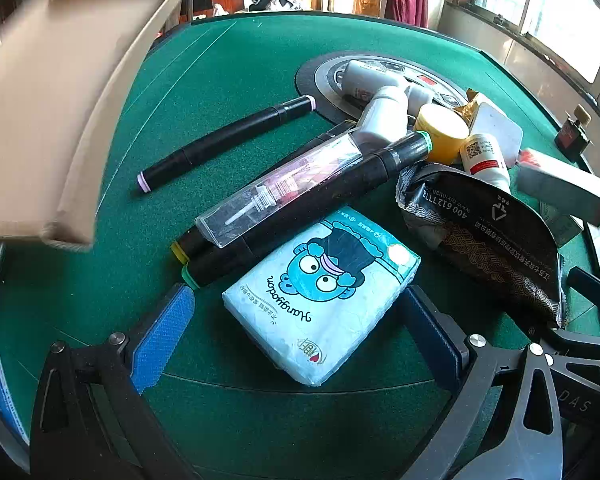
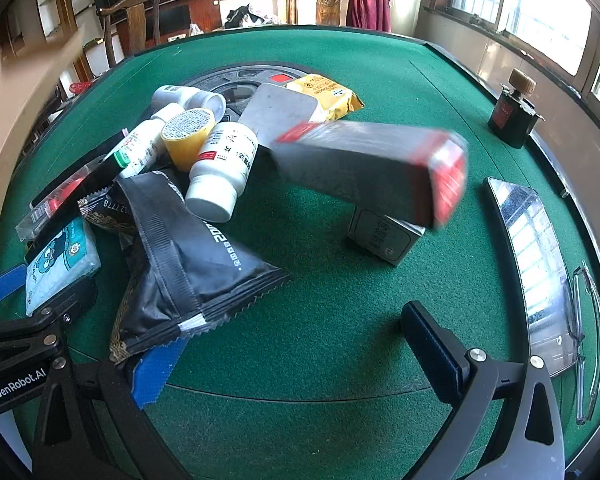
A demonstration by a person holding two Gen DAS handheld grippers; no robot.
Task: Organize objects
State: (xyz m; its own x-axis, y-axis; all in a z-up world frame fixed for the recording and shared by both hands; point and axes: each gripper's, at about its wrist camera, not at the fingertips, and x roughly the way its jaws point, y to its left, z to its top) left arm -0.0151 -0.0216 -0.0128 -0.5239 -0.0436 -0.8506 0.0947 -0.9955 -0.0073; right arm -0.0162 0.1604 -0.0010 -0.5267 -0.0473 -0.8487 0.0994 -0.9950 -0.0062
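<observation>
Tissue pack is lying on the green table, sitting between the spread fingers of the left hand-held gripper, nothing pinched. "Hangyodon" is reading upside down on it; the smaller print isn't legible. In the right view only a corner of the pack is showing, at the left edge.

Leaning over the pack's far end: two black markers with a clear pen box on top, contents hard to make out. A third marker is lying apart on the felt.

Black pouch is sitting right of the pack, partly covering the right hand-held gripper's left finger. Right hand-held gripper is also spread and holding nothing. Pouch print: "400 612 7778" in the left view, "2022"-like digits in the right, rest unclear.

Grey box with red ends is motion-blurred in the right view, text unreadable; whether it's touching the small tin under it, can't tell. Left view is cutting it off at the right.

Only the right view is showing the white bottles clearly, plus yellow jar, yellow packet, dark bottle and a clear tray at the rim. "GenRobot.AI" is showing on the left unit's frame.

Blurred cardboard is filling the left view's upper left, edges cut off.
</observation>
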